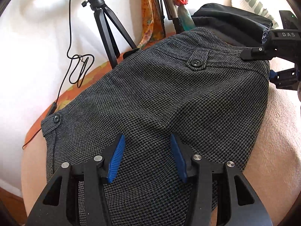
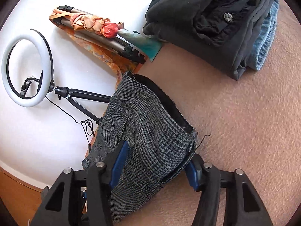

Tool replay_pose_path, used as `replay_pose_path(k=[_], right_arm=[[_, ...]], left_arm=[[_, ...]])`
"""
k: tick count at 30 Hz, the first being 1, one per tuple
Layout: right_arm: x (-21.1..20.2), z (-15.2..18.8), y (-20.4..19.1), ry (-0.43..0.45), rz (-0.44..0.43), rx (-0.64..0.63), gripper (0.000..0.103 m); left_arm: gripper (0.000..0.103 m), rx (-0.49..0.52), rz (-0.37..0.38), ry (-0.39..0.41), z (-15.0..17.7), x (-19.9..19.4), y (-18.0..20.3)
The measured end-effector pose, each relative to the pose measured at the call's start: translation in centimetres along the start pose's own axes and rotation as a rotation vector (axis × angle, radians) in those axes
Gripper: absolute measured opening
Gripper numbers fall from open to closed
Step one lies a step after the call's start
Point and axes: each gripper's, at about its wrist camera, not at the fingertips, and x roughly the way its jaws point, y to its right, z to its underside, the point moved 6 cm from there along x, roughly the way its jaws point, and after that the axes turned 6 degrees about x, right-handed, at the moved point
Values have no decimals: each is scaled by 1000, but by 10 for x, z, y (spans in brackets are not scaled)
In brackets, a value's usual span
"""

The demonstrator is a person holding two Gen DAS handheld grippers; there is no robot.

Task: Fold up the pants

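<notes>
Grey houndstooth pants lie folded on a beige blanket, waistband and a black button at the far end. My left gripper is open, its blue pads resting over the near part of the fabric. My right gripper is open around a bunched corner of the pants, with fabric between the pads; it also shows at the far right of the left wrist view.
A stack of folded dark clothes and jeans lies beyond the pants. A ring light on a tripod, a second tripod with scarves and a cable stand at the left by a white wall.
</notes>
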Motion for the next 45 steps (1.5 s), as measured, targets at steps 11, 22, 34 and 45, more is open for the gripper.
replay_pose_path(k=[11,22,34,45], right_arm=[[-10,-3,-33,29,88,-185,14],[-20,-2,-70,53,85,-308,12],[-26,35,-153,64,79,-647,13],[15,133,-239,-4,81,-1071,12]], left_arm=[[47,-155,52,80,-16,-18,-23],[50,-81,15,-15,-8,8,-12],[53,-379,11,111,58,-102,-112],[55,-705,-61,134,139,-134,-199]])
